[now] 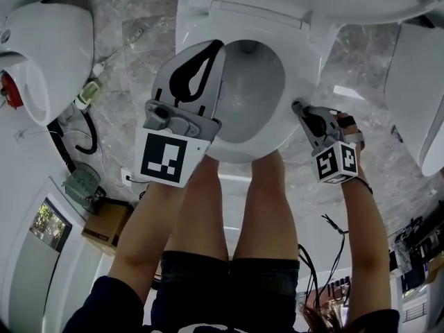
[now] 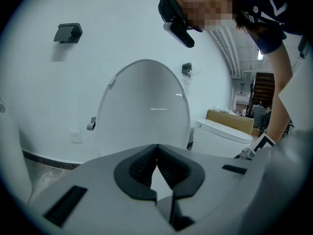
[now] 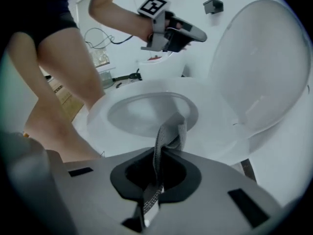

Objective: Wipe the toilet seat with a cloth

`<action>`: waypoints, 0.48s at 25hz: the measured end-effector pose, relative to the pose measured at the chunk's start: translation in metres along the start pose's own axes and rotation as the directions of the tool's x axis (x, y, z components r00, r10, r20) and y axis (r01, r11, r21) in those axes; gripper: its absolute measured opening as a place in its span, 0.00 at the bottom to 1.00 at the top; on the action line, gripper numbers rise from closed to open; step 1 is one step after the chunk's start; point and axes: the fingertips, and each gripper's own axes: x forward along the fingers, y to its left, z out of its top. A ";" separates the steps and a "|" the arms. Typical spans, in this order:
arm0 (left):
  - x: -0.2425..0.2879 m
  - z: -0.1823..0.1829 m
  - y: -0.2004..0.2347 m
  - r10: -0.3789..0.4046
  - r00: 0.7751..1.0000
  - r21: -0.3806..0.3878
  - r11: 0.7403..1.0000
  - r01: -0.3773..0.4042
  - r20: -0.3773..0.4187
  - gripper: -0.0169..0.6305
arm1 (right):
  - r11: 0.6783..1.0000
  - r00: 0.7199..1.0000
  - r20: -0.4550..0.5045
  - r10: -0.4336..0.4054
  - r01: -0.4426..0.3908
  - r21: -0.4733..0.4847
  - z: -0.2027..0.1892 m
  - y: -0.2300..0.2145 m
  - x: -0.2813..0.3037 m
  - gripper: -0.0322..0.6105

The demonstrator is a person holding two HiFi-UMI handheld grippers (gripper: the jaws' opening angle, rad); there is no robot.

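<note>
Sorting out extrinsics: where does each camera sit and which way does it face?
Head view: on the person's head, steeply down onto the toilet seat; forearms, legs, left hand-held gripper, right hand-held gripper show.
Left gripper view: on the left hand-held gripper, facing the raised lid past shut jaws; person's arm shows.
Right gripper view: on the right hand-held gripper, across the seat, cloth pinched; legs, left arm show.
Shared: both gripper views see the lid.

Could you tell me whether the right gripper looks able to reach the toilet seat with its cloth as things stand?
Probably yes: the right gripper, shut on the cloth, is beside the toilet seat, the lid is up, and nothing lies between.
</note>
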 end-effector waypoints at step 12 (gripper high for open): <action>-0.010 -0.003 0.010 0.017 1.000 -0.008 1.000 -0.017 0.002 0.06 | 0.975 0.977 0.045 -0.207 0.210 -0.067 0.043 -0.113 0.026 0.09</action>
